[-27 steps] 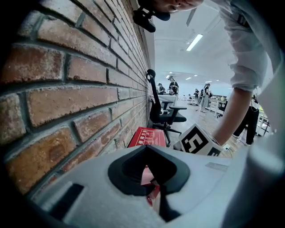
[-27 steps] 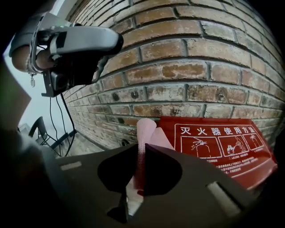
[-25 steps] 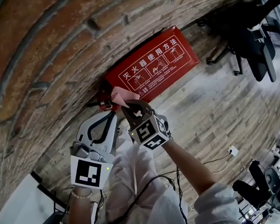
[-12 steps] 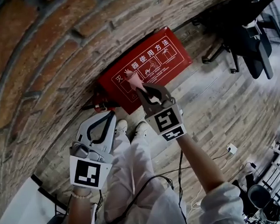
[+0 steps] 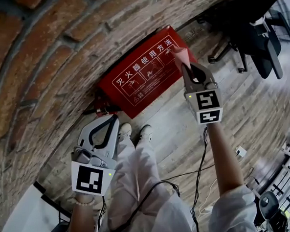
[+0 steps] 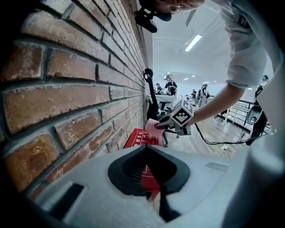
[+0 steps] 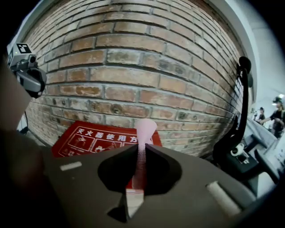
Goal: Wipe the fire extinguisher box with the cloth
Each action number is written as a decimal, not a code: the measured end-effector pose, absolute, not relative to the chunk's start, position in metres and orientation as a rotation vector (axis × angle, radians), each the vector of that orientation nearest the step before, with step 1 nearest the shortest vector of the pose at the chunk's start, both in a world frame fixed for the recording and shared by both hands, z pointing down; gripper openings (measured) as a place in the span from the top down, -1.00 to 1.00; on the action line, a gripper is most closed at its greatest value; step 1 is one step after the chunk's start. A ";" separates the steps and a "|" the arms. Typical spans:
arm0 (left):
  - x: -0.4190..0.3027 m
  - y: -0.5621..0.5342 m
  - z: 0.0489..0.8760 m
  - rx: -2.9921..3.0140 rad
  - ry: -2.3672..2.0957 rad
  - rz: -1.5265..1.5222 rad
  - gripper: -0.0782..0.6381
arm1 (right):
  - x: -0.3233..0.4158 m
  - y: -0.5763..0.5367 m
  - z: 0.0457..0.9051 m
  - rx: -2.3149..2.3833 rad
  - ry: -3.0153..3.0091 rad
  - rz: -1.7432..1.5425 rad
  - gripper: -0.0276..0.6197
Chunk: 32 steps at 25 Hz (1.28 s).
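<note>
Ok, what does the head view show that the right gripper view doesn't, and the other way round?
Only the head view: the person's shoes, the wood floor, and the right gripper from outside. Only the right gripper view: distant people at the right edge, and the jaws shut on the cloth. Both: the red box, brick wall and left gripper.
</note>
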State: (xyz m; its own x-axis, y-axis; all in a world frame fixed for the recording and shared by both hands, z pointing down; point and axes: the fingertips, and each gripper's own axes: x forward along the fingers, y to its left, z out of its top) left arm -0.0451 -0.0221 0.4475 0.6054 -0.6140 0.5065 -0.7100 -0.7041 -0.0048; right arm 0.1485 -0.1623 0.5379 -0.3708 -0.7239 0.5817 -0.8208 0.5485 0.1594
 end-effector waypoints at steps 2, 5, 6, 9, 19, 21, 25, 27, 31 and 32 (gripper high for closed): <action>-0.045 -0.023 0.448 2.643 -1.096 0.723 0.79 | 0.171 -0.169 0.541 1.273 -2.128 0.194 0.83; -0.047 -0.023 0.450 2.635 -1.096 0.728 0.79 | 0.198 -0.177 0.548 1.295 -2.049 0.163 0.83; -0.047 -0.022 0.450 2.633 -1.095 0.729 0.79 | 0.207 -0.179 0.550 1.305 -2.023 0.160 0.83; -0.048 -0.024 0.451 2.633 -1.099 0.732 0.79 | 0.232 -0.184 0.555 1.358 -1.956 0.180 0.83; -0.049 -0.026 0.453 2.622 -1.104 0.744 0.79 | 0.241 -0.184 0.580 1.391 -1.899 0.249 0.83; -0.049 -0.025 0.454 2.621 -1.102 0.749 0.79 | 0.232 -0.181 0.587 1.363 -1.908 0.257 0.83; -0.048 -0.024 0.456 2.613 -1.096 0.758 0.79 | 0.215 -0.175 0.597 1.316 -1.930 0.275 0.83; -0.047 -0.024 0.455 2.620 -1.093 0.757 0.79 | 0.209 -0.172 0.600 1.295 -1.939 0.280 0.83; -0.047 -0.025 0.456 2.617 -1.092 0.751 0.79 | 0.197 -0.166 0.606 1.255 -1.957 0.283 0.83; -0.046 -0.024 0.456 2.619 -1.090 0.752 0.79 | 0.194 -0.165 0.608 1.249 -1.961 0.286 0.83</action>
State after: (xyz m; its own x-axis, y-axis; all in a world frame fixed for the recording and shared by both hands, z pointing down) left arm -0.0461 -0.0245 0.4556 0.5972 -0.6031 0.5289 -0.7085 -0.7057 -0.0049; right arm 0.1941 -0.1645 0.6076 -0.2147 -0.6701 0.7106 -0.8451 0.4922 0.2088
